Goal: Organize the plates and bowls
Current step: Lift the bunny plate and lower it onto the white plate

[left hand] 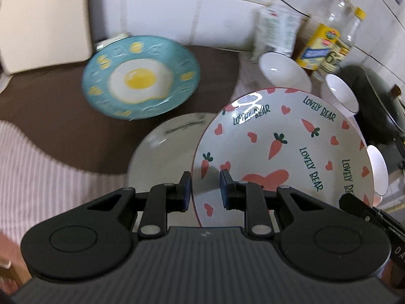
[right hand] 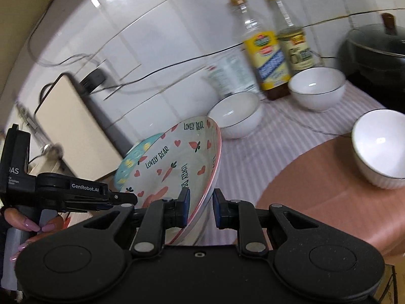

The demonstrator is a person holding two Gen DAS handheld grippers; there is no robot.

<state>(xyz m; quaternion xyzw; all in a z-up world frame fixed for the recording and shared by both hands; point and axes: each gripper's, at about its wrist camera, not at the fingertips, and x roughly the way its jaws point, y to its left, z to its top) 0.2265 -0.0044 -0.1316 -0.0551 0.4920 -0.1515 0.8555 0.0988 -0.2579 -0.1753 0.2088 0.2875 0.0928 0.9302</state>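
A white "Lovely Bear" plate (left hand: 278,147) with carrots and hearts is held tilted above the counter between both grippers; it also shows in the right wrist view (right hand: 177,162). My left gripper (left hand: 204,190) straddles its near-left rim with a gap on the right side, so it looks open. My right gripper (right hand: 200,209) straddles the opposite rim, also with a gap. A blue fried-egg plate (left hand: 140,77) lies on the brown mat. A plain white plate (left hand: 162,147) lies below the held plate. Three white bowls (right hand: 236,114) (right hand: 316,87) (right hand: 377,144) stand on the counter.
Bottles (right hand: 263,48) and a jar (left hand: 276,30) stand against the tiled wall. A dark lidded pot (right hand: 374,45) sits at the right. A beige appliance (right hand: 73,131) with cables stands at the left. A pink mat (right hand: 316,192) lies under the nearest bowl.
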